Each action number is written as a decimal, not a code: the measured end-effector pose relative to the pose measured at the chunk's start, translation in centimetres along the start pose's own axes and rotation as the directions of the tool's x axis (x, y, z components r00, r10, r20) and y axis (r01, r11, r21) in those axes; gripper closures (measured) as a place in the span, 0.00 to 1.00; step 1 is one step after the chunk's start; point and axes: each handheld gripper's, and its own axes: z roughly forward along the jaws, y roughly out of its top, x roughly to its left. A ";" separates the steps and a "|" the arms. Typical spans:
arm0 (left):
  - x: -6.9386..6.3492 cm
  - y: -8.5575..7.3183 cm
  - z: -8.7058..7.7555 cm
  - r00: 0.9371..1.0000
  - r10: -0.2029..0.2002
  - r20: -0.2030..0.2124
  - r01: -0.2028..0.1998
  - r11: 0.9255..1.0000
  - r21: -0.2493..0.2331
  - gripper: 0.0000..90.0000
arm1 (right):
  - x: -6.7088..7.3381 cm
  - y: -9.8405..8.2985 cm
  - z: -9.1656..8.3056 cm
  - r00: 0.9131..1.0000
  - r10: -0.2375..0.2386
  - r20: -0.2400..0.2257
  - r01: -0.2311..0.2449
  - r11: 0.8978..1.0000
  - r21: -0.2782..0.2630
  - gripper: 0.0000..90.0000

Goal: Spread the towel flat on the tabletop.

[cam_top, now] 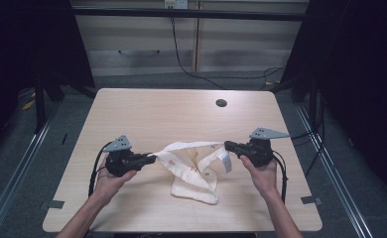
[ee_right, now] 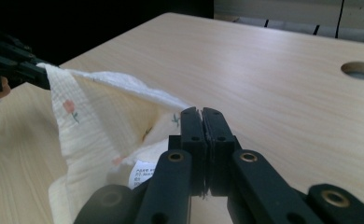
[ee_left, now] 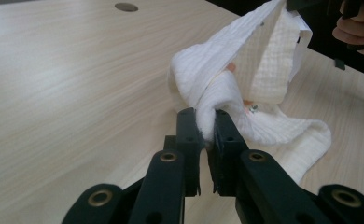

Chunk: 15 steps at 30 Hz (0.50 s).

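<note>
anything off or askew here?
The cloth is twisted and bunched, not flat: one end lifted in the left hand-held gripper, another in the right hand-held gripper, the rest crumpled on the table. No damage or spill.

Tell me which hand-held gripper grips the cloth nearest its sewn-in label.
The right hand-held gripper. The cloth has its white label hanging just below that grip; the left hand-held gripper pinches the opposite end.

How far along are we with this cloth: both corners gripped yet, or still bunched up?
Done: left hand-held gripper and right hand-held gripper are each shut on an edge of the white floral cloth. In hand: its top edge is lifted between them. Left: the lower part lies crumpled on the table; it isn't spread flat yet.
</note>
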 end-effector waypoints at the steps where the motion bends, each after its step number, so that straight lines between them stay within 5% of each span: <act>1: 0.0 0.3 -0.1 1.000 -0.001 -0.001 0.001 1.000 -0.007 0.93 | 0.0 0.4 -0.1 1.000 -0.001 0.001 0.001 1.000 -0.008 0.98; 15: 0.5 3.6 -2.6 1.000 0.017 -0.017 -0.019 0.991 -0.130 0.93 | 0.0 3.8 -1.1 0.999 -0.034 -0.008 0.033 0.994 -0.100 0.98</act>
